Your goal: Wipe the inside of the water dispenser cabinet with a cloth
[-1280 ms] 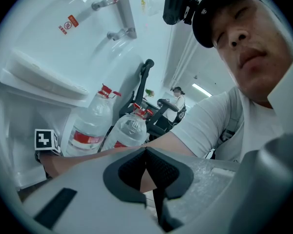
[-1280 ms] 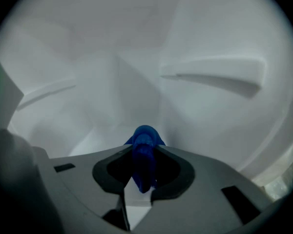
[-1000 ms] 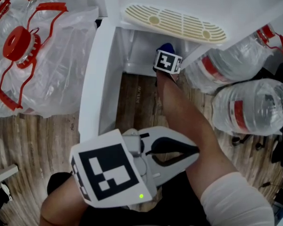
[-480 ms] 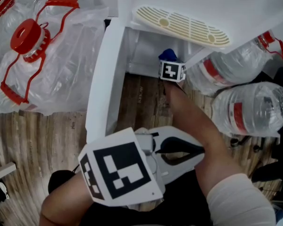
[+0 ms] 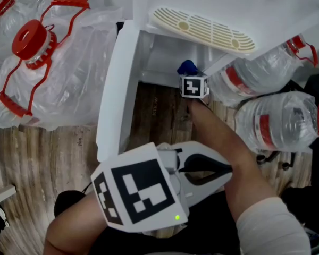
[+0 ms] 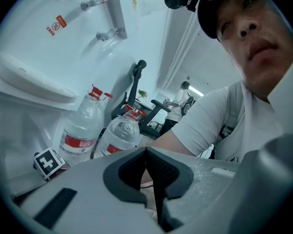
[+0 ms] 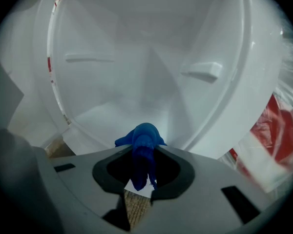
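In the head view, the right gripper [image 5: 190, 76] reaches into the mouth of the open white plastic water dispenser cabinet [image 5: 158, 54]. A crumpled blue cloth [image 5: 186, 67] sits at its tip, low by the cabinet floor. The left gripper [image 5: 219, 170] hangs over the person's lap, well apart from the cabinet. Clear plastic water bottles with red labels [image 5: 276, 125] lie to the right, their print too small to read.

In the left gripper view, the jaws are pressed together with nothing between them. A small red sticker [image 6: 54, 26] on the dispenser front is illegible.

In the right gripper view, the jaws are clamped on the cloth, which bulges above them in front of the white interior. Whether it touches the wall cannot be told.
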`<state>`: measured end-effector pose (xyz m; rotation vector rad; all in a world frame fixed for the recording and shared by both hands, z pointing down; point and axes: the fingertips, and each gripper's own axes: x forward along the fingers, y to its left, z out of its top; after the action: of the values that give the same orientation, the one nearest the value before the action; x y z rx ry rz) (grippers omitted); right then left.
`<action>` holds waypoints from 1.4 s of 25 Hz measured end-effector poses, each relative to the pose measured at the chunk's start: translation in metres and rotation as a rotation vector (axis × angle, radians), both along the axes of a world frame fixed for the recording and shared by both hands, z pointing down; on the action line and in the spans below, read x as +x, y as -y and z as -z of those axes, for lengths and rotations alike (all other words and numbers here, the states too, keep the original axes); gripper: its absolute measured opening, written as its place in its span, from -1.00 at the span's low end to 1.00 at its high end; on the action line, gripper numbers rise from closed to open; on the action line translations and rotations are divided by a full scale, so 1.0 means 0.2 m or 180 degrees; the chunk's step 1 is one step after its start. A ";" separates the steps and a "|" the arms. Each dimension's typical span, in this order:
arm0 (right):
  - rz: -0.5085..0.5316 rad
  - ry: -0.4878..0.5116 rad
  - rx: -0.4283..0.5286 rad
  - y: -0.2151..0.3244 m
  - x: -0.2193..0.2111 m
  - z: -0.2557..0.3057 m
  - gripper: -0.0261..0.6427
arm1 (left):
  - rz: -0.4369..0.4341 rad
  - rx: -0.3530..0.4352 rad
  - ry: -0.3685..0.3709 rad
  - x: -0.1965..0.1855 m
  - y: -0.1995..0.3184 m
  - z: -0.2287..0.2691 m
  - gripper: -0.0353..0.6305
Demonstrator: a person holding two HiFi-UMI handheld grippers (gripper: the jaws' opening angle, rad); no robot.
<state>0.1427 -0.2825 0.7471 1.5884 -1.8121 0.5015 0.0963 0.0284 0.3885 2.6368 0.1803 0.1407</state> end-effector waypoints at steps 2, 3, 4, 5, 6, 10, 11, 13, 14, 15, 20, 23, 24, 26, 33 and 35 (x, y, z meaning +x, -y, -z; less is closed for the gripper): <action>0.0053 -0.0014 -0.0042 -0.02 0.00 -0.01 -0.67 | -0.0011 0.0027 0.0003 0.00 0.00 0.00 -0.89; 0.0074 -0.0036 -0.0056 -0.03 0.01 -0.01 -0.67 | -0.0011 0.0032 0.0004 0.00 0.00 0.00 -0.88; 0.0093 -0.0077 -0.0067 -0.05 0.02 -0.01 -0.67 | -0.0007 0.0034 0.0005 -0.01 -0.01 0.00 -0.88; 0.0113 -0.0125 -0.0077 -0.06 0.03 -0.01 -0.67 | -0.0002 0.0034 0.0003 -0.01 -0.01 0.00 -0.88; 0.0145 -0.0161 -0.0087 -0.07 0.04 -0.01 -0.67 | -0.0001 0.0034 -0.0001 -0.01 -0.01 0.01 -0.88; 0.0320 -0.0248 -0.0093 -0.10 0.07 -0.01 -0.67 | -0.0007 0.0044 -0.0003 -0.01 -0.01 0.02 -0.88; 0.0347 -0.0261 -0.0107 -0.11 0.08 -0.01 -0.67 | -0.0010 0.0043 0.0001 0.00 -0.01 0.02 -0.88; 0.0405 -0.0275 -0.0132 -0.12 0.09 -0.01 -0.67 | -0.0018 0.0044 0.0012 0.00 -0.01 0.01 -0.88; 0.0436 -0.0278 -0.0147 -0.13 0.09 -0.01 -0.67 | -0.0021 0.0046 0.0013 0.00 -0.01 0.01 -0.88; 0.0462 -0.0286 -0.0166 -0.13 0.09 -0.01 -0.67 | -0.0026 0.0045 0.0018 0.00 -0.01 0.01 -0.88; 0.0615 -0.0360 -0.0250 -0.17 0.12 0.00 -0.67 | -0.0031 0.0052 0.0048 0.00 0.00 0.00 -0.88; 0.0772 -0.0380 -0.0409 -0.24 0.14 0.00 -0.67 | -0.0010 0.0057 0.0053 0.00 0.01 0.00 -0.88; 0.0836 -0.0359 -0.0471 -0.27 0.14 0.00 -0.67 | -0.0002 0.0057 0.0052 0.00 0.01 0.00 -0.89; 0.0953 -0.0285 -0.0555 -0.33 0.15 0.04 -0.67 | 0.0014 0.0060 0.0053 -0.01 0.02 0.00 -0.88; 0.1168 0.0271 -0.0554 -0.52 0.10 0.42 -0.67 | 0.0013 0.0077 0.0106 0.00 0.04 -0.05 -0.89; 0.1247 0.0485 -0.0500 -0.58 0.06 0.60 -0.67 | 0.0042 0.0113 0.0146 0.00 0.05 -0.06 -0.88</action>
<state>0.1538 -0.1660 0.6273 1.0785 -2.0779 0.5743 0.0964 0.0183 0.4010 2.6668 0.1463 0.2015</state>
